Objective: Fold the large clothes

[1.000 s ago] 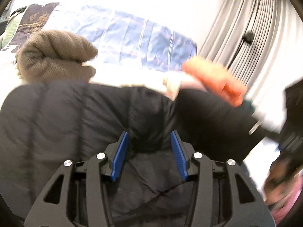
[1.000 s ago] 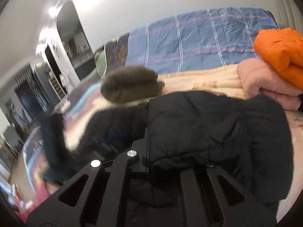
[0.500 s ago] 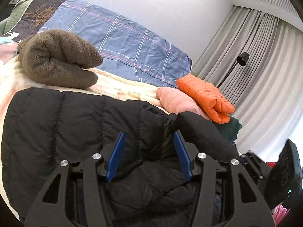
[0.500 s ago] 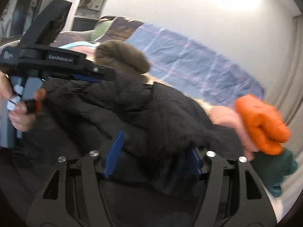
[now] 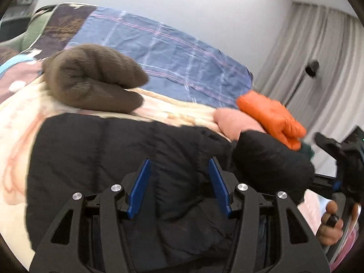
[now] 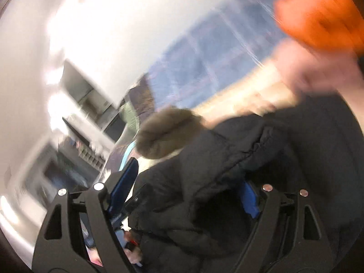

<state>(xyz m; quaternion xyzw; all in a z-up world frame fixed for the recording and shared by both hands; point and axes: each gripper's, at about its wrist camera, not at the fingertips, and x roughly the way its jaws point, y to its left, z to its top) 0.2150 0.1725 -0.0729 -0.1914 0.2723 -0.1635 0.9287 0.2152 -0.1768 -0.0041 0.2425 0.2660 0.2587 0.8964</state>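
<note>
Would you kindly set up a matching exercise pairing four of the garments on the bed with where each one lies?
Things:
1. black puffer jacket
2. brown fleece
3. orange jacket
4. pink jacket

Places:
A. on top of the pink one
B. rolled up, beyond the black one
C. nearest, under the left gripper
D. beneath the orange one

Pairs: 1-C, 2-B, 3-A, 4-D

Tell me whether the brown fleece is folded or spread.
Folded: the brown fleece sits as a rolled, doubled-over bundle on the bed, beyond the black jacket.
</note>
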